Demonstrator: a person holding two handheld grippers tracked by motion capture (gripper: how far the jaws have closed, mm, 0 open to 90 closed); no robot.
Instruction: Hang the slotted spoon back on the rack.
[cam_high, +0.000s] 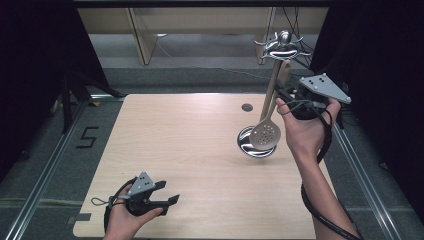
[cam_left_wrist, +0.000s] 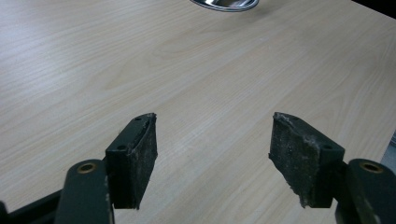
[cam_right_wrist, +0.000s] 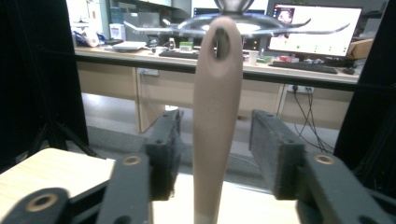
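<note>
Seeing pale wood table (cam_high: 190, 150), office desks at 12 o'clock; left gripper (cam_high: 170, 196) spread empty, right gripper (cam_high: 286, 98) spread around skimmer (cam_high: 265, 132); contact unclear.

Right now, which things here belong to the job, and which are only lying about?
In the job:
- skimmer, hanging between the open jaws of the right gripper
- rack with hooks

Not in the job:
- left gripper, open, low over the table
- grommet

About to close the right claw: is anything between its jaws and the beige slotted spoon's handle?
Nothing visible: the beige perforated spoon hangs from the metal hook rack, its handle between the right claw's open jaws with bare gaps either side.
</note>
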